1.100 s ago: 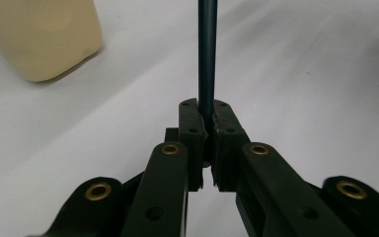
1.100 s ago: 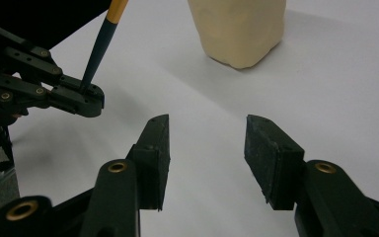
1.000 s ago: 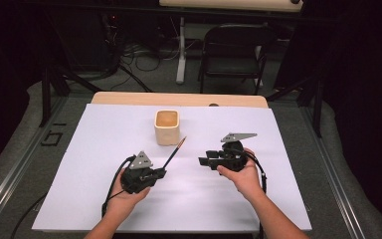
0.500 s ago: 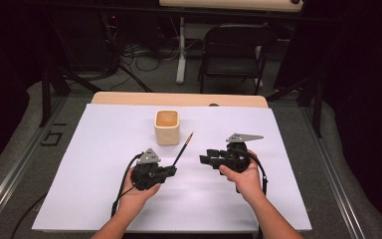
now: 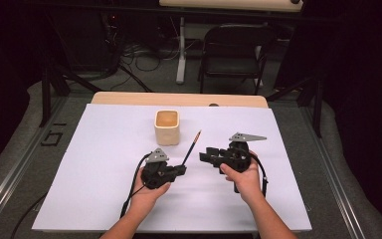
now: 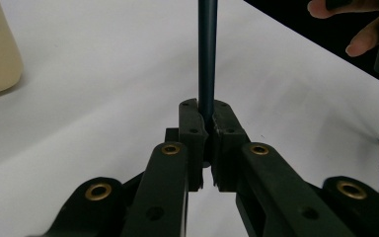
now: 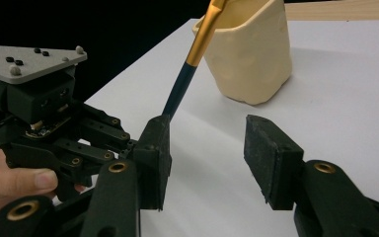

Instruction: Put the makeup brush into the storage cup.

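1. Cream and smooth, the cup [image 5: 167, 127] has a squarish body with rounded corners and shallow dimples in its wall; it stands upright on the far middle of the sheet, and its inside looks tan from above.
2. White, matte sheet [image 5: 104, 164] covers the table; a strip of pale wood shows along the far edge.
3. Left gripper [image 5: 183, 168], black plastic with brass rivets and a grey three-cornered plate on top, is clamped on the pencil [image 5: 192, 146]; in the left gripper view the two ribbed pads pinch the shaft [image 6: 207, 64] at its lower end.
4. Thin and round, the pencil has a dark blue-green shaft, a gold band and an orange far end. It slants up and away from the left gripper toward the right of the cup, not touching it.
5. Right gripper [image 5: 206, 155] sits just right of the pencil, pointing left; its jaws stand wide apart with nothing between the rough black pads [image 7: 274, 153].
6. No readable writing or brand shows on the cup, pencil or grippers.
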